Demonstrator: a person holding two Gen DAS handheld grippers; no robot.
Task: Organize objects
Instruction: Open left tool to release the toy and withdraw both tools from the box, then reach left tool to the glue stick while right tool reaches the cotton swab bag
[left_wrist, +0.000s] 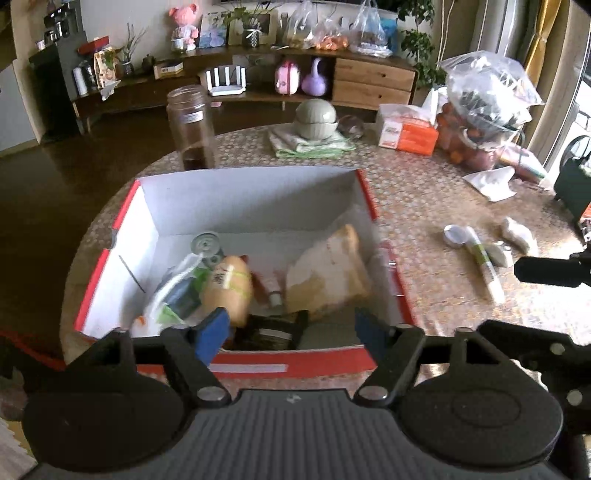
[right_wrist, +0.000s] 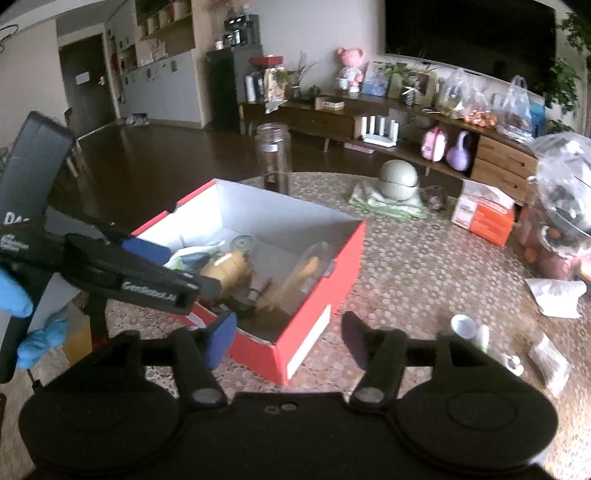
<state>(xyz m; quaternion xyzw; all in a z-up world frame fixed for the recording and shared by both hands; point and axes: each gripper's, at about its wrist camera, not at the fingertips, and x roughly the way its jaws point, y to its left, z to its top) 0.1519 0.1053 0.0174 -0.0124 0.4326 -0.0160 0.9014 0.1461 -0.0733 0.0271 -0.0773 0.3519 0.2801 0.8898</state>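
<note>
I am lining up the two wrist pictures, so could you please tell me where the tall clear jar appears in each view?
Left wrist view: the tall clear jar stands upper left, on the table just behind the red box's far wall.
Right wrist view: the jar is upper centre, again just beyond the box's far wall.
Shared landmark: the green lidded bowl on a folded cloth, right of the jar in both.

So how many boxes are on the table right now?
2. The open red box sits at the near edge, with items inside; the orange tissue box is at the far right beside the plastic bags, which may hide more.
</note>
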